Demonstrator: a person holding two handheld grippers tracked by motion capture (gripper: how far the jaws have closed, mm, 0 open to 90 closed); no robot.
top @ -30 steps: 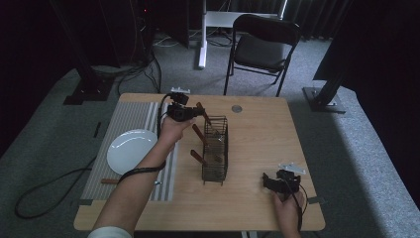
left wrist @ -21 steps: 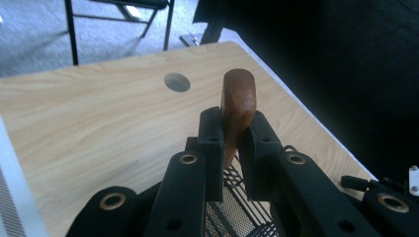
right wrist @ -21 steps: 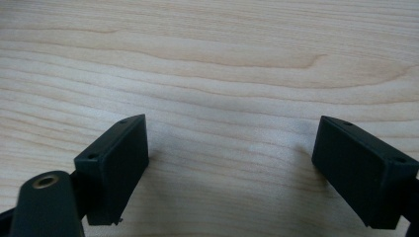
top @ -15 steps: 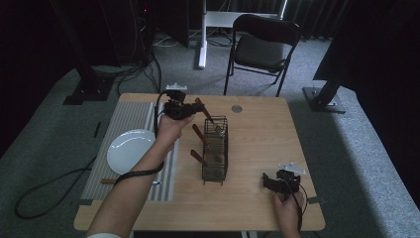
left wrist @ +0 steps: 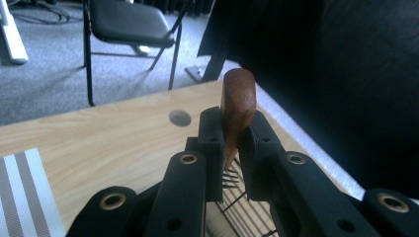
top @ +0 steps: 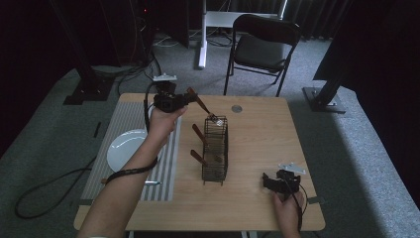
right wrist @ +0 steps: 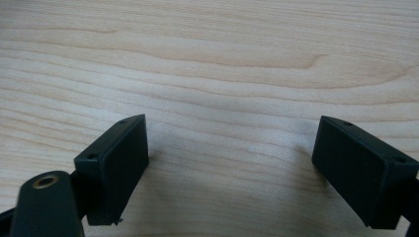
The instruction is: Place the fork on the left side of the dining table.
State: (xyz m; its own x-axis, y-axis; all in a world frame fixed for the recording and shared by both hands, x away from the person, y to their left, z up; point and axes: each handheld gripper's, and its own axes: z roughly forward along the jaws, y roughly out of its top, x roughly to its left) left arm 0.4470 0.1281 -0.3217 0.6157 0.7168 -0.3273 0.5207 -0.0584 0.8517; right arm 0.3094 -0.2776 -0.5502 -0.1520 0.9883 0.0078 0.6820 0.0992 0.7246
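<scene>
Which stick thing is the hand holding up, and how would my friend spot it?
Start at the black wire basket standing in the middle of the wooden table. Several brown wooden-handled utensils poke out of its left side. The one you want is the wooden-handled utensil slanting over the basket's far end, pinched in the left gripper; the others are not held.

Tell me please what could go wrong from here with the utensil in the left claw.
1. The left claw pinches the utensil only by its wooden handle end, so it may pivot or slip as its tip enters the rack.
2. The tip sits at the rack's top wires, where it could catch and tip the light rack; two handles already lean out.
3. The right claw rests open on the table, apart from the rack, so nothing steadies it.
</scene>
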